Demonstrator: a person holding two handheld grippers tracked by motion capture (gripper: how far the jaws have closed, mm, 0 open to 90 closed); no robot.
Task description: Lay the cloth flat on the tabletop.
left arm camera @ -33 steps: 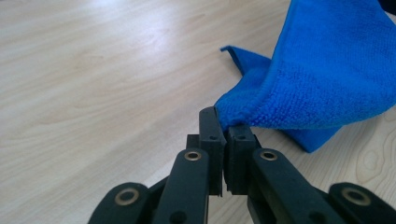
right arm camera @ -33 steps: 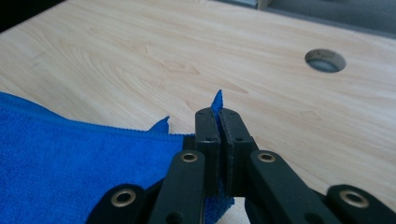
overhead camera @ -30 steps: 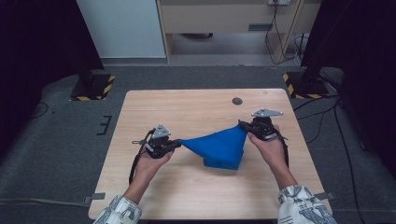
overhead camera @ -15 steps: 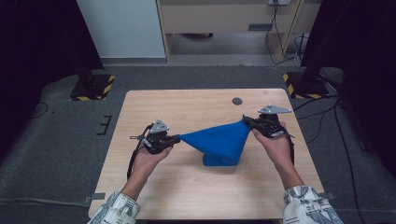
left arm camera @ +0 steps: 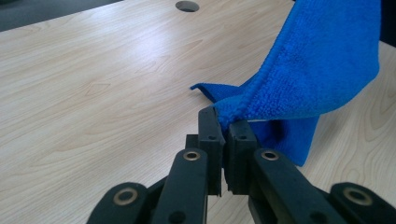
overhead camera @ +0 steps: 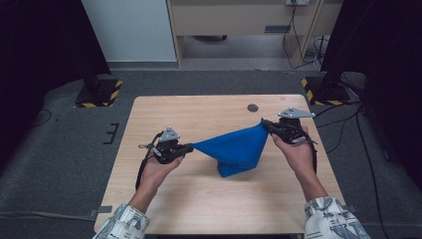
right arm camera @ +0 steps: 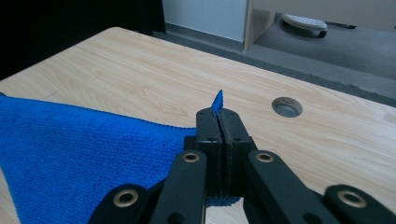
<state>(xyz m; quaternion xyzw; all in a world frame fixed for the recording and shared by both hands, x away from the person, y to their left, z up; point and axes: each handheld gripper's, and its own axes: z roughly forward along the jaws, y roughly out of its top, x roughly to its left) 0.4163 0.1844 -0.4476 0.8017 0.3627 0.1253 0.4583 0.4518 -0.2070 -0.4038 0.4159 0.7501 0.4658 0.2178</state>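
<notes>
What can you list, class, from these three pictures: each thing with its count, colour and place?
Cloth: one, blue, stretched between both grippers above the table's middle, its lower fold hanging to the wood.
Table: one, light wood, centre of the high view.
Cable hole: one, dark, round, far right part of the tabletop.
Striped bases: two, black and yellow, on the grey floor beyond the table's far corners.
Left gripper: one, black, shut on a cloth corner.
Right gripper: one, black, shut on the opposite corner.
Sleeves: two, patterned, near edge.
</notes>
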